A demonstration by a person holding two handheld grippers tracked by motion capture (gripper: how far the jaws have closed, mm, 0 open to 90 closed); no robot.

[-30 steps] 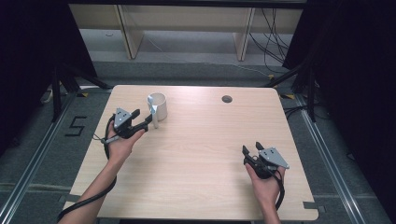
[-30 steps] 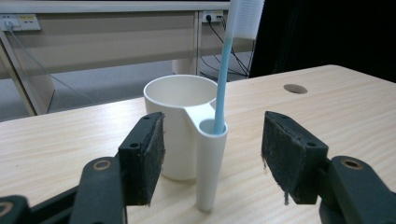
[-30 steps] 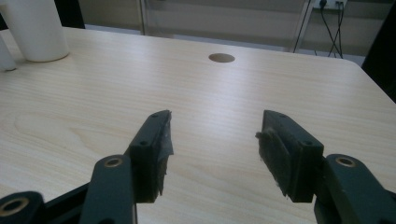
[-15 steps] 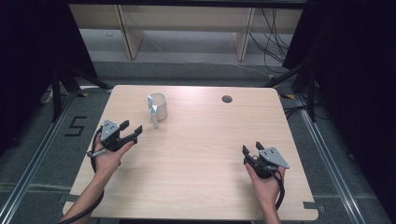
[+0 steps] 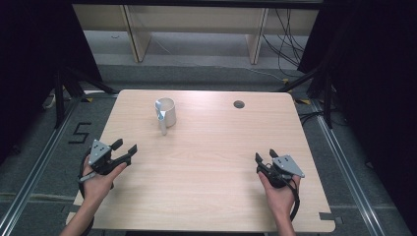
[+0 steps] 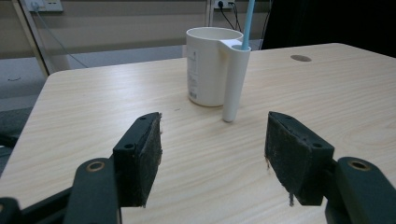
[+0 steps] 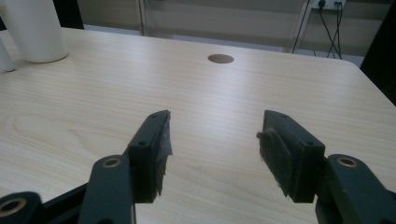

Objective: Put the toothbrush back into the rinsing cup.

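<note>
A white cup point(image 5: 167, 112) with a narrow tube on its side stands on the far left part of the wooden table point(image 5: 211, 167). In the left gripper view the cup point(image 6: 209, 65) is ahead and a thin blue stick point(image 6: 246, 23) rises from the tube. My left gripper point(image 5: 126, 146) sits low near the table's left edge, well short of the cup. Its jaws have just been opening, and the left gripper point(image 6: 213, 140) is open with nothing between the pads. My right gripper point(image 5: 264, 156) rests at the near right. The right gripper point(image 7: 212, 135) is open and empty.
A round cable hole point(image 5: 239, 104) lies at the far side of the table, right of the cup. Dark stands and a floor rail flank the table, and shelving stands behind it. Bare wood stretches between the two grippers.
My left gripper has drawn back from beside the cup toward the near left of the table. The cup stays where it was. My right gripper has not moved.
</note>
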